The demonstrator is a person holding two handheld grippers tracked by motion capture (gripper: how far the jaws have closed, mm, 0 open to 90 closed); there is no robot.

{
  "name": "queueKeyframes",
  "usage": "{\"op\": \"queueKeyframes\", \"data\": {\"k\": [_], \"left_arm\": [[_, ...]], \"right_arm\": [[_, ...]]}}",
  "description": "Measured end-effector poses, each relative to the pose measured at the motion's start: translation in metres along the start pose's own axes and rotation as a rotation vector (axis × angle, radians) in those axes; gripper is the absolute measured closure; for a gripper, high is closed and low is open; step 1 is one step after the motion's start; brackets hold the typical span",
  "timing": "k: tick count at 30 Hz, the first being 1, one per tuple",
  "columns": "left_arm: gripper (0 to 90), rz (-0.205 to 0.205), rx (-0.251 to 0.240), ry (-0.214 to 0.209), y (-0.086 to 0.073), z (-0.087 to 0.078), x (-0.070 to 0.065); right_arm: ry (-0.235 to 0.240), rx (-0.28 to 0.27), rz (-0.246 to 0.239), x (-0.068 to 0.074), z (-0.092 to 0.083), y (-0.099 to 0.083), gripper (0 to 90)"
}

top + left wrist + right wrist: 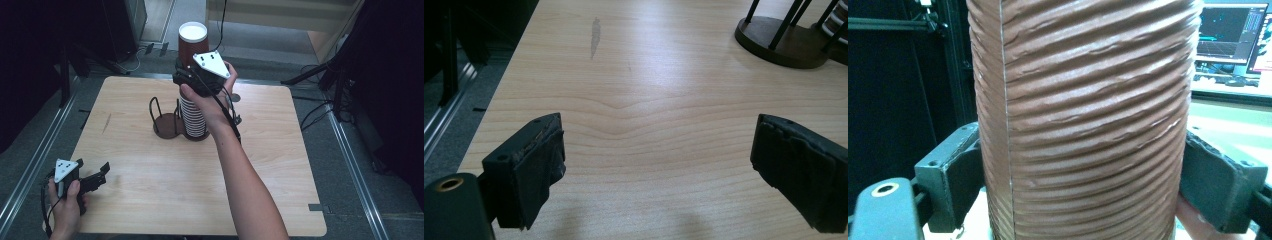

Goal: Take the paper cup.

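Gripping top brown ribbed paper cup point(192, 42) between right gripper point(187, 75) fingers, above stack point(194, 117). Next: straight lift clear. Left gripper point(656, 165) wide, empty.

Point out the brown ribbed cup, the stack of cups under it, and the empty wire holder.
brown ribbed cup point(1083, 120): right gripper view, middle of its ribbed wall.
stack of cups point(195, 117): high view, striped side of the stack.
empty wire holder point(165, 125): high view, its round dark base.
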State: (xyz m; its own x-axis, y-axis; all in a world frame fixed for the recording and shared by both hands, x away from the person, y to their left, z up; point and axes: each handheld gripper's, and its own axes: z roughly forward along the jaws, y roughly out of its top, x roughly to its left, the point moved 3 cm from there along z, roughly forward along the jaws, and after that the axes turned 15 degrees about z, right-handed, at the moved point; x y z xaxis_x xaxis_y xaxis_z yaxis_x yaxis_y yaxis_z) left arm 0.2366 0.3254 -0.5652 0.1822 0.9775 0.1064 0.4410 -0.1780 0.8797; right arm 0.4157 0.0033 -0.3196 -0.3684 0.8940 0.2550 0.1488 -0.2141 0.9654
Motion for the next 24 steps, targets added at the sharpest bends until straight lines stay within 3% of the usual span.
{"op": "queueKeyframes", "data": {"k": [24], "left_arm": [[7.8, 0.000, 0.002, -0.001, 0.000, 0.000, 0.000]], "right_arm": [[0.005, -0.071, 0.017, -0.007, -0.017, 0.033, 12.6]]}}
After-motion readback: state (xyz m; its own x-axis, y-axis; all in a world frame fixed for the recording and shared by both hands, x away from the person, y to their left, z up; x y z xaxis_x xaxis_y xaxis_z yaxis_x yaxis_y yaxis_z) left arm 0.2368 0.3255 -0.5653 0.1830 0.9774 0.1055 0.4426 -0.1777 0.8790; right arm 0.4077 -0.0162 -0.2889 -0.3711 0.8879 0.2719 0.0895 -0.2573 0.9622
